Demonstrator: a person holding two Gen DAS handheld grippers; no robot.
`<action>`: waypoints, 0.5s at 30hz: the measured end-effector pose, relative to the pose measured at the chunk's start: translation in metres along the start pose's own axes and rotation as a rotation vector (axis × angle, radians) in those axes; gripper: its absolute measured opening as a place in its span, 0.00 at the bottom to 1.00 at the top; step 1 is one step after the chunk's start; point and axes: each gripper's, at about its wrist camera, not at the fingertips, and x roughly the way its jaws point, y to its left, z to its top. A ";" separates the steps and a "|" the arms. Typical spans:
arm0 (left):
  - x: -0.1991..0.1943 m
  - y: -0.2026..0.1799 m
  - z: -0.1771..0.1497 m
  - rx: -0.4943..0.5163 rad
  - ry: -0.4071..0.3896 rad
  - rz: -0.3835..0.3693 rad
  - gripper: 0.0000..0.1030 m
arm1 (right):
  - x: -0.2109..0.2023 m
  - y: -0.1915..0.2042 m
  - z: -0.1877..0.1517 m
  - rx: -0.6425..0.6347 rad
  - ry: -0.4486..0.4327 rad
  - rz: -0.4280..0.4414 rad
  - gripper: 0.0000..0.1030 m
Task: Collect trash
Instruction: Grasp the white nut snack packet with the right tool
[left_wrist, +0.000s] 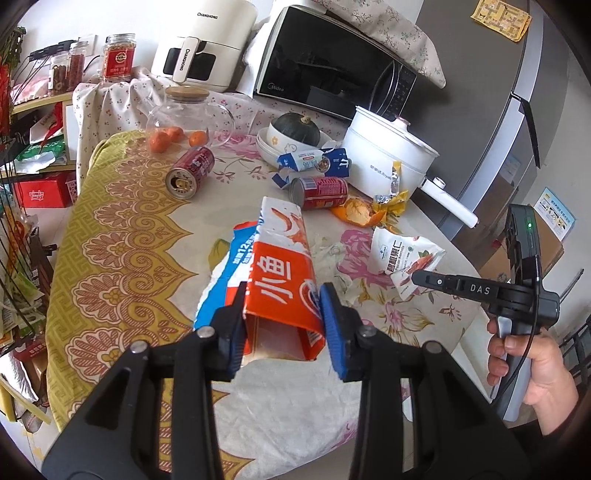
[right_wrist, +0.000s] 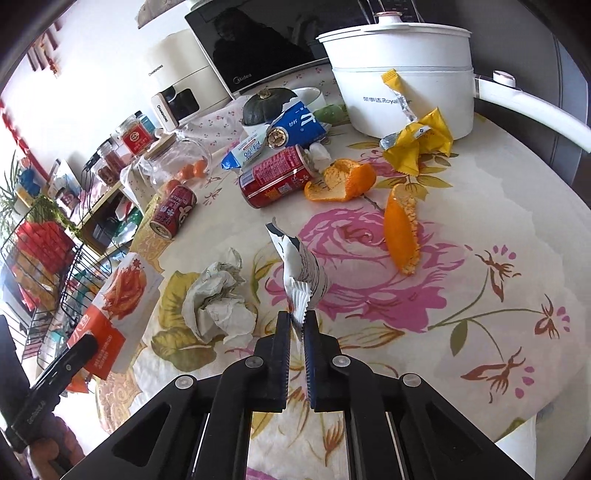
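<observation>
Left gripper (left_wrist: 282, 325) clamps orange snack box (left_wrist: 280, 280), box stretching toward 12 o'clock over table (left_wrist: 122, 236). Right gripper (right_wrist: 296, 325) pinched narrow on white wrapper (right_wrist: 301, 266), wrapper rising at 12. Only right view shows crumpled tissue (right_wrist: 218, 295) at 10 o'clock, orange peel (right_wrist: 402, 232) at 1.

- 2 red drink cans, one (right_wrist: 275, 176) by the peel, one (right_wrist: 173, 210) near the jar
- 2 pieces of orange peel (right_wrist: 341, 181) (right_wrist: 400, 232)
- 1 crumpled tissue (right_wrist: 218, 295)
- 1 orange-and-white snack box (left_wrist: 284, 273)
- 1 white snack pouch (left_wrist: 404, 258)
- 1 yellow wrapper (right_wrist: 419, 142)
- 1 blue-and-white carton (right_wrist: 280, 133)
- 3 small oranges (left_wrist: 173, 138) inside 1 glass jar (left_wrist: 188, 114)
- 1 white pot (right_wrist: 402, 81)
- 1 dark squash (right_wrist: 264, 105)
</observation>
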 end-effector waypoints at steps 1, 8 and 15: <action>-0.001 -0.002 0.001 0.003 -0.004 -0.002 0.38 | -0.004 -0.001 0.000 0.001 -0.005 0.000 0.08; -0.006 -0.019 0.006 0.029 -0.030 -0.028 0.38 | -0.031 -0.010 0.000 -0.003 -0.037 -0.012 0.07; -0.004 -0.029 0.002 0.050 -0.014 -0.043 0.38 | -0.050 -0.019 -0.003 0.020 -0.041 -0.009 0.07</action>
